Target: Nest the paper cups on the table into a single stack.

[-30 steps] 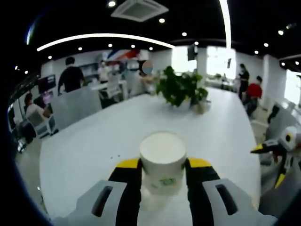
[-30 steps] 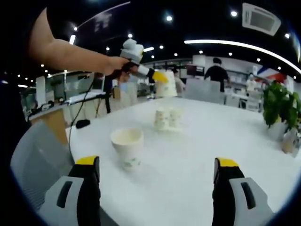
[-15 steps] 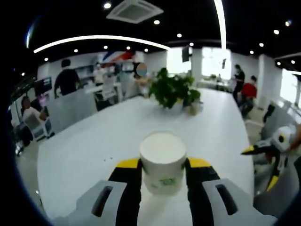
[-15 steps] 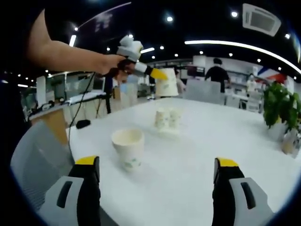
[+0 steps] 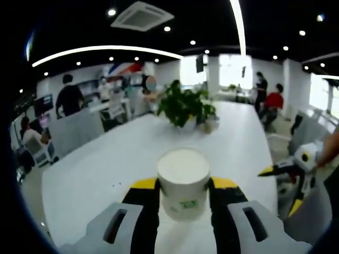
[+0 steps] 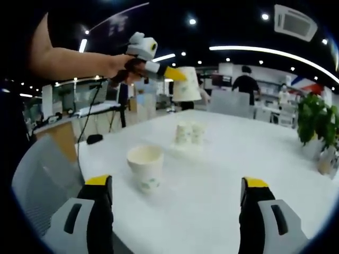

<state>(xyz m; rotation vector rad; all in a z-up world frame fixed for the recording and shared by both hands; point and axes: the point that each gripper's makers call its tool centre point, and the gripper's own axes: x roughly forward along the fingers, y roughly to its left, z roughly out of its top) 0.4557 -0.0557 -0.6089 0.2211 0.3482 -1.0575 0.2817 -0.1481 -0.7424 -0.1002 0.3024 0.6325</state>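
My left claw point(image 5: 183, 197) is clamped on an upside-down paper cup point(image 5: 183, 180), its flat bottom facing the camera, held in the air above the white bench point(image 5: 106, 164). My right claw point(image 6: 177, 203) stands wide with nothing between its jaws, low over the bench's near edge. An upright cup point(image 6: 145, 166) stands just ahead of it, to the left, and two more cups point(image 6: 189, 133) stand close together farther back. A potted plant point(image 6: 315, 127) stands at the right.
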